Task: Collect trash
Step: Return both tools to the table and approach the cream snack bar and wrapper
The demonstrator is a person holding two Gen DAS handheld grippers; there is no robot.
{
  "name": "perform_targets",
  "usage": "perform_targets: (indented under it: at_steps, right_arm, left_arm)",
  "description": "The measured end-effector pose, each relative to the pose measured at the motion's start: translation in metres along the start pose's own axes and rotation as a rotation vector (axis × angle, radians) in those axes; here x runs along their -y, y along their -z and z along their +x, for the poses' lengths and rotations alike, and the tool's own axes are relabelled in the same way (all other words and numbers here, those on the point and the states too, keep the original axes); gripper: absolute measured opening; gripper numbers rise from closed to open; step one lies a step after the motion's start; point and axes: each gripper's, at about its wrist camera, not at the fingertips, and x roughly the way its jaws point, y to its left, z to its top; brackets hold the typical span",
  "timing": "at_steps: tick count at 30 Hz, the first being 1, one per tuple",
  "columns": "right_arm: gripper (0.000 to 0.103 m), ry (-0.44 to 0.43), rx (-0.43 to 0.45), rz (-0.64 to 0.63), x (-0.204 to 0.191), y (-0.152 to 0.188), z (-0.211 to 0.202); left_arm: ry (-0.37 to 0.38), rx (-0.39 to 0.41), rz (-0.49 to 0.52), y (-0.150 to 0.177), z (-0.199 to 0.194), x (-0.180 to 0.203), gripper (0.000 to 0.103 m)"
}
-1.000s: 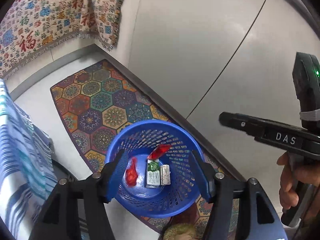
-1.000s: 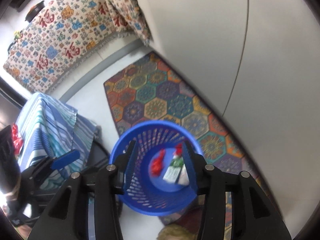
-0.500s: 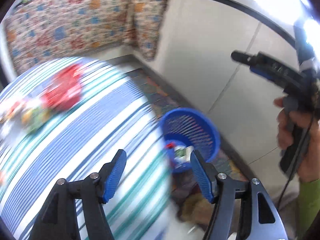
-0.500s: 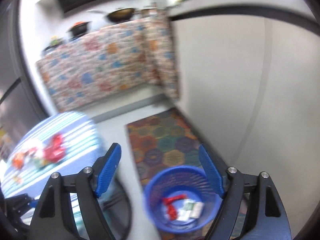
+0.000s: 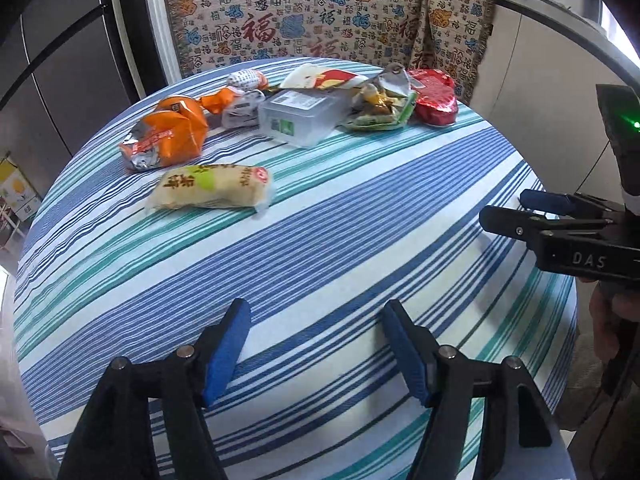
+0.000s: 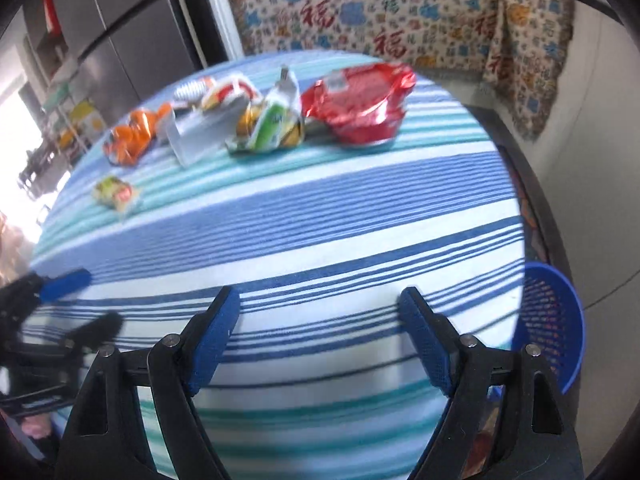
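Observation:
Trash lies at the far side of the round striped table [image 5: 320,240]: an orange wrapper [image 5: 166,136], a yellow-green packet [image 5: 212,192], a clear plastic box [image 5: 304,114], a green wrapper [image 5: 380,110] and a red foil bowl [image 5: 434,98]. My left gripper [image 5: 316,312] hovers over the table's near part. Its jaws are opening with nothing between them. My right gripper [image 6: 318,296] is also over the near edge, its jaws opening and empty. It shows in the left wrist view as the right gripper [image 5: 516,208]. The blue basket [image 6: 556,320] stands on the floor to the table's right.
A patterned cloth [image 5: 320,12] hangs over the counter behind the table. Dark tall cabinet doors [image 5: 60,60] stand at the back left. A hexagon-patterned rug [image 6: 532,216] lies under the basket. A person's hand [image 5: 604,320] holds the right gripper's handle.
Both grippers have swung away from above the blue basket to over the striped table, and their jaws stand wider. The basket now sits at the right wrist view's right edge.

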Motion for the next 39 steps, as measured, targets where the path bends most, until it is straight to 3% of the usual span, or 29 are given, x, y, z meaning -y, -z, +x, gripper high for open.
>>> perform_targets:
  at_steps: [5, 11, 20, 24, 26, 30, 39]
  right_arm:
    - [0.102, 0.045, -0.003, -0.062, -0.014, -0.007, 0.020]
    - [0.103, 0.048, 0.014, -0.067, -0.018, -0.008, 0.023]
    - [0.103, 0.044, 0.017, -0.070, -0.016, -0.007, 0.023]
    - [0.103, 0.044, 0.017, -0.070, -0.015, -0.007, 0.023]
    - [0.103, 0.043, 0.017, -0.070, -0.015, -0.007, 0.023]
    - [0.103, 0.043, 0.017, -0.070, -0.015, -0.007, 0.023]
    - [0.093, -0.015, 0.018, -0.071, -0.031, -0.032, 0.037]
  left_arm:
    - [-0.020, 0.022, -0.025, 0.005, 0.000, -0.014, 0.083]
    - [-0.059, 0.028, -0.083, -0.008, 0.012, -0.013, 0.087]
    - [-0.210, -0.001, -0.392, -0.063, 0.044, -0.032, 0.087]
    - [-0.322, -0.007, -0.483, -0.085, 0.060, -0.045, 0.088]
    - [-0.338, -0.009, -0.497, -0.090, 0.065, -0.053, 0.091]
    - [-0.304, 0.009, -0.442, -0.083, 0.061, -0.069, 0.091]
    - [-0.130, 0.013, -0.175, -0.046, 0.036, -0.104, 0.091]
